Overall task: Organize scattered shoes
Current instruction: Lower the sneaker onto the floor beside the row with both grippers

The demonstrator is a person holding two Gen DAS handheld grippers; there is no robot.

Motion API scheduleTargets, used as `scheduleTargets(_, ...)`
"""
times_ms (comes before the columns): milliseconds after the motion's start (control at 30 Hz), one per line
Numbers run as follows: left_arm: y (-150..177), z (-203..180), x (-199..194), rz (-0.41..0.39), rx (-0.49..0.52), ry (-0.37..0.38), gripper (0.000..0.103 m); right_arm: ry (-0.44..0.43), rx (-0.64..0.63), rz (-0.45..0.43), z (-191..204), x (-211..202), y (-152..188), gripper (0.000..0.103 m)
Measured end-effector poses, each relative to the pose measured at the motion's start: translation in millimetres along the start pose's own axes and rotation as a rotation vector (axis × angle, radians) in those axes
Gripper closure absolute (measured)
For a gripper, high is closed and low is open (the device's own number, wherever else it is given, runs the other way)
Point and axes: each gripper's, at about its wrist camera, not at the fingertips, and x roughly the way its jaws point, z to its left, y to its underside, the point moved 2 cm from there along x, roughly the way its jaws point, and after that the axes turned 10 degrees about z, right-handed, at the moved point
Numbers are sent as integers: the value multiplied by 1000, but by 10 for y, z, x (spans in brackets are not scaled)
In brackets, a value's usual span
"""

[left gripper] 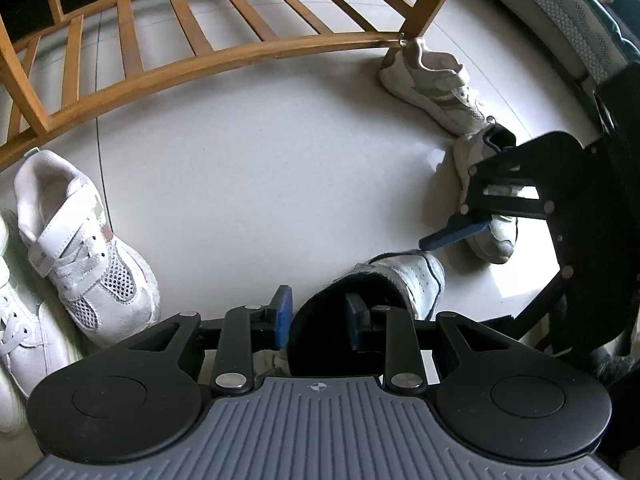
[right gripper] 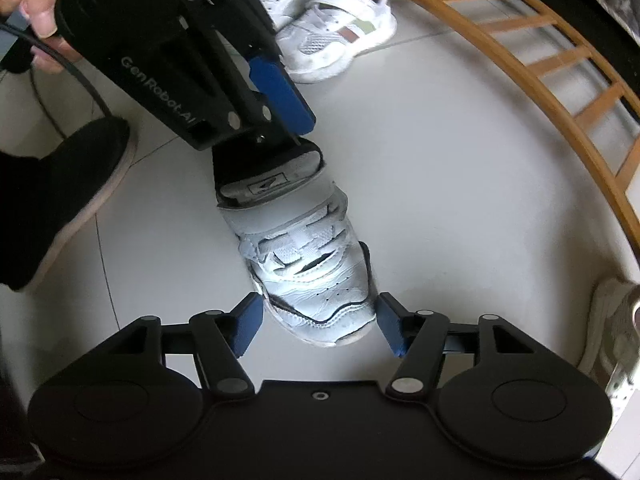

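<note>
My left hand-held gripper is clamped on the heel collar of the grey-white sneaker, which sits over the floor. My right hand-held gripper is approx. half open, pads flanking the toe (no contact seen). Other sneakers lie nr the wooden rack.

white sneaker, blue-padded black tool, tan wooden rack
</note>
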Motion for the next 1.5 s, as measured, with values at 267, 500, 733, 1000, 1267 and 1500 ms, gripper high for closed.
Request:
scheduleTargets(267,9,51,-24,-3,-25,7,68,25,-53,8,66,58,-67,32)
scheduleTargets(500,59,82,-91,-16,-37,1,64,-4,-29,56,173,50,-7,34)
scheduleTargets(733,107,126,-185,-38,-70,-1,63,-76,-6,81,234,34,16,33)
scheduleTargets(1000,215,154,-201,-25,-70,0,67,-44,-5,32,243,-36,-41,33)
scheduleTargets(1267,208,173,-133,-19,-57,-17,79,-18,-22,-20,298,-74,-183,33)
scheduleTargets(1500,127,158,-103,-51,-36,-11,82,-3,9,-45,269,-76,-296,33)
